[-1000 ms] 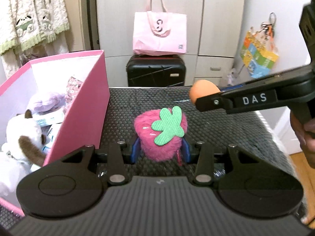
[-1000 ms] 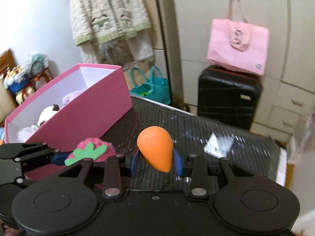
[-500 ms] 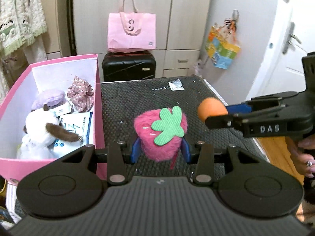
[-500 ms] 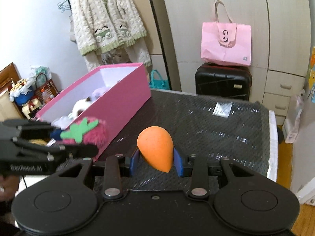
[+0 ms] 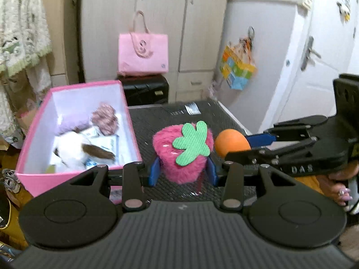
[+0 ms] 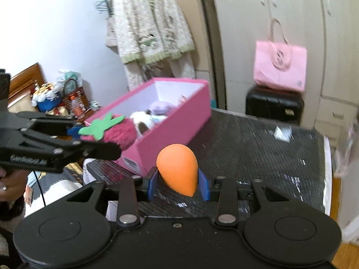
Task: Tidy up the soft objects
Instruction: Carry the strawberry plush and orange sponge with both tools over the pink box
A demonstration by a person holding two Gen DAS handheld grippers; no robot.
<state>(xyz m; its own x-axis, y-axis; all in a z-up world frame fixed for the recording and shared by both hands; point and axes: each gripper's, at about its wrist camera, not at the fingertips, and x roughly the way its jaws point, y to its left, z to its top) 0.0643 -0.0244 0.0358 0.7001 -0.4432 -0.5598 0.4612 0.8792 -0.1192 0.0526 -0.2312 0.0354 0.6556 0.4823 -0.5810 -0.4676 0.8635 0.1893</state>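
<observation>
My left gripper [image 5: 182,171] is shut on a pink furry strawberry plush [image 5: 181,154] with a green felt leaf, held in the air above the black table. It also shows in the right wrist view [image 6: 116,133], near the pink box's front corner. My right gripper [image 6: 178,186] is shut on an orange egg-shaped sponge [image 6: 178,170], also seen in the left wrist view [image 5: 231,142] just right of the strawberry. The open pink box [image 5: 24,157] at the left holds a white and brown plush [image 5: 74,150], a purple soft item and a floral scrunchie [image 5: 104,117].
The black mesh-topped table [image 6: 258,139] carries a small clear packet [image 6: 282,133] near its far edge. Behind stand a black suitcase [image 5: 145,90] with a pink tote bag [image 5: 142,55], cupboards and a white door. A cardigan hangs at the left.
Both grippers have risen and drawn back with their objects still held. The view now looks down into the pink box from higher up, and the orange sponge sits closer beside the strawberry.
</observation>
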